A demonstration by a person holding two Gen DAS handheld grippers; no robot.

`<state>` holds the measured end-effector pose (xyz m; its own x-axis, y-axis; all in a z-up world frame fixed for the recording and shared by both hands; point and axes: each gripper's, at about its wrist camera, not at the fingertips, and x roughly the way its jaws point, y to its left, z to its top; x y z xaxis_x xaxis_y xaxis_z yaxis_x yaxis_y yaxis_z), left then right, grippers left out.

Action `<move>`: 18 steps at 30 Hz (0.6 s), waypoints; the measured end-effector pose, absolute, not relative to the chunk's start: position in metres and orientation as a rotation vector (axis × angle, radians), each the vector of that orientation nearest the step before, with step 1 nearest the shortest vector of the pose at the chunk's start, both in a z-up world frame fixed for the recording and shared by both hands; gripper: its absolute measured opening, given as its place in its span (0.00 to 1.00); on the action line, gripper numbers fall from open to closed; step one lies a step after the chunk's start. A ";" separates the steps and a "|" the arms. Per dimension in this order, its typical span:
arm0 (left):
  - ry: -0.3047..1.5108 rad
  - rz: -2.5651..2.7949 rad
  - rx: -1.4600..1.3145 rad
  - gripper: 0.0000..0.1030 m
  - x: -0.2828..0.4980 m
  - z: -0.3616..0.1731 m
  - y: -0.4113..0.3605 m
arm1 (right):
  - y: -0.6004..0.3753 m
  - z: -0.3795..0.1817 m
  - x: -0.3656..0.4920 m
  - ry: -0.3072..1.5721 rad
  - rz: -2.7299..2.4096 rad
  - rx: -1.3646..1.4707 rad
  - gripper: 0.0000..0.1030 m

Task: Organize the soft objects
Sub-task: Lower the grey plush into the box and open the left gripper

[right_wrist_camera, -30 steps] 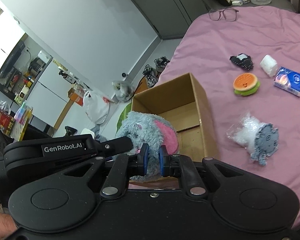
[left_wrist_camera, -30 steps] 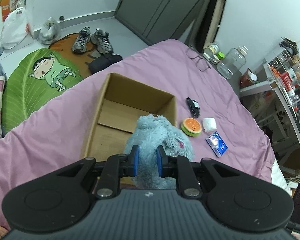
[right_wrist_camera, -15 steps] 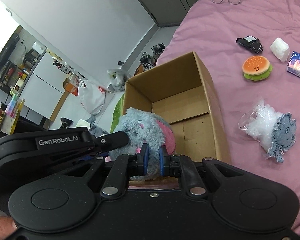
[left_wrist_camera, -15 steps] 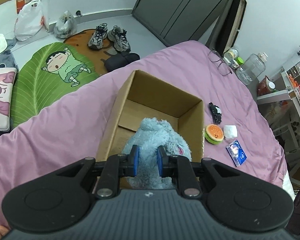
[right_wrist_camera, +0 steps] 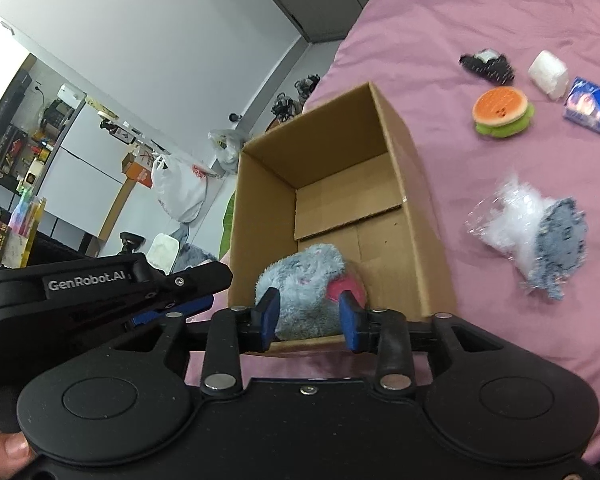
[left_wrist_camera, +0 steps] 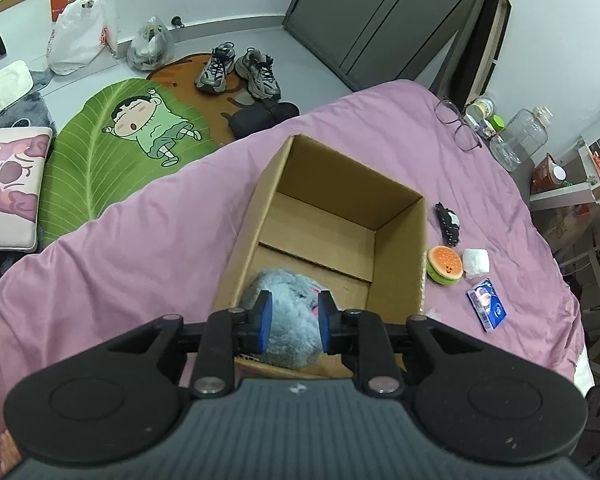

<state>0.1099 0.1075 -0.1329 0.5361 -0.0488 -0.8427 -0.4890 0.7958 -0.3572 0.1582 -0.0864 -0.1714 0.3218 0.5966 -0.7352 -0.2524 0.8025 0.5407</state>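
- Two black hand-held grippers with blue pads are pointed down at one fluffy grey-blue plush toy (left_wrist_camera: 288,300) with a pink patch.
- The plush toy is seen lying inside the open brown cardboard box (left_wrist_camera: 400,216), at the near end, on the pink bed sheet (left_wrist_camera: 120,248).
- The left gripper (left_wrist_camera: 294,316) is being opened just a little; the toy is between its jaws, and it cannot be told if the fur is touched.
- The right gripper (right_wrist_camera: 311,314) is being spread wider, and the toy is between its jaws but no longer squeezed.
- To do this step well, both grippers should be opened fully and lifted straight up, so the fur is not snagged and pulled back out.
- Next, the round orange and green burger toy (right_wrist_camera: 502,111) and the grey fuzzy thing in a clear plastic bag (right_wrist_camera: 536,236) would likely be put in.
- The bottom of the plush toy is hidden by the grippers, so its face cannot be made out.
- The near wall of the box is hidden too.
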 end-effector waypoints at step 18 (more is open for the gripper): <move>0.946 0.180 -0.550 0.63 0.109 -0.098 0.054 | -0.171 -0.136 0.149 0.994 0.443 0.361 0.55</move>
